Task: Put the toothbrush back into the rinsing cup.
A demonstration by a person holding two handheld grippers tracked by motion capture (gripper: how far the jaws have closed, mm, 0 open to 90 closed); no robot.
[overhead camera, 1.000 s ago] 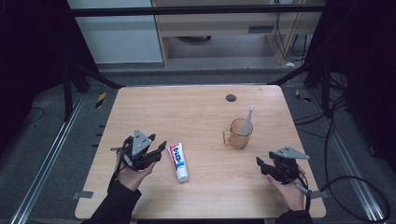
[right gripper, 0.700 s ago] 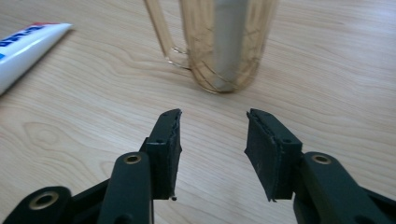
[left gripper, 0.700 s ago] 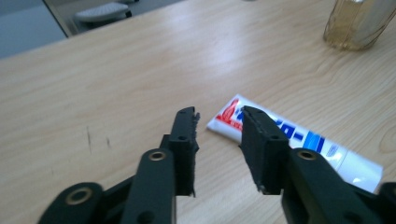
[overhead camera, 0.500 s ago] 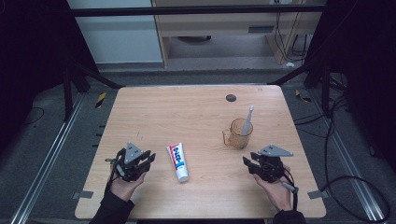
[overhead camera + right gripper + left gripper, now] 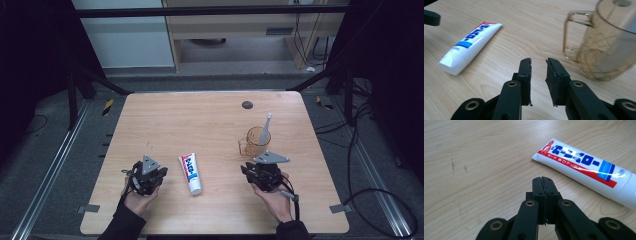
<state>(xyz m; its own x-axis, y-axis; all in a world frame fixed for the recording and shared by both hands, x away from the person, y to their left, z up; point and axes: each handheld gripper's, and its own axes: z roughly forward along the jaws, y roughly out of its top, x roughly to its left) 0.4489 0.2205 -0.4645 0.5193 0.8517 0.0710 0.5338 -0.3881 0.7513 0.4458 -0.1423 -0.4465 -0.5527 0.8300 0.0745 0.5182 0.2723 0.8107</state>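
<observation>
Two hand-held grippers rest low on the wooden surface (image 5: 210,120). Between them lies the toothpaste tube (image 5: 191,173), cap toward the person; the amber cup (image 5: 256,140) holds a toothbrush (image 5: 264,129). The left hand-held gripper (image 5: 542,180) is fully closed on nothing; the right hand-held gripper (image 5: 538,62), jaws just narrowing, stays slightly parted and empty. A good grasp likely needs reopened jaws set squarely across the tube. Its blue Japanese lettering is unreadable.

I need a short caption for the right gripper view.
Right gripper, jaws slightly apart and empty, between toothpaste tube and amber cup on wooden table.
</observation>
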